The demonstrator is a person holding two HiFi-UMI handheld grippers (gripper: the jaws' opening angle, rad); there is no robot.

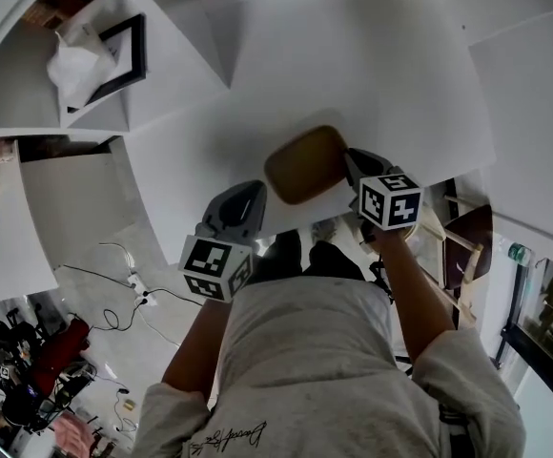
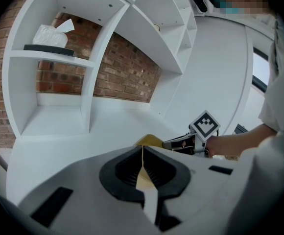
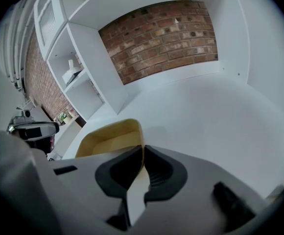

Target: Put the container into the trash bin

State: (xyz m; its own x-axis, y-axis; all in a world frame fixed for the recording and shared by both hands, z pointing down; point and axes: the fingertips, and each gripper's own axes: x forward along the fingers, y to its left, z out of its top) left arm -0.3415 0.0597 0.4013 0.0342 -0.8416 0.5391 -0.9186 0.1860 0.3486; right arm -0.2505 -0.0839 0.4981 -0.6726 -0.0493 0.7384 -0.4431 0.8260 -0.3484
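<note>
A shallow tan container point(image 1: 305, 164) hangs at the near edge of the white table point(image 1: 381, 55), carried between both grippers. My left gripper point(image 1: 251, 197) is shut on its left rim, and my right gripper point(image 1: 352, 166) is shut on its right rim. In the left gripper view the jaws point(image 2: 143, 153) pinch the thin yellow wall of the container point(image 2: 151, 141), with the right gripper point(image 2: 188, 143) beyond. The right gripper view shows its jaws point(image 3: 143, 153) closed on the rim of the container point(image 3: 110, 136), whose inside looks empty. No trash bin is in sight.
A white shelf unit stands at the back left, with a tissue box point(image 1: 78, 63) on a dark tray. A brick wall point(image 3: 161, 28) backs the shelves. Cables and a power strip point(image 1: 135, 289) lie on the floor at left; a wooden chair point(image 1: 469, 241) stands at right.
</note>
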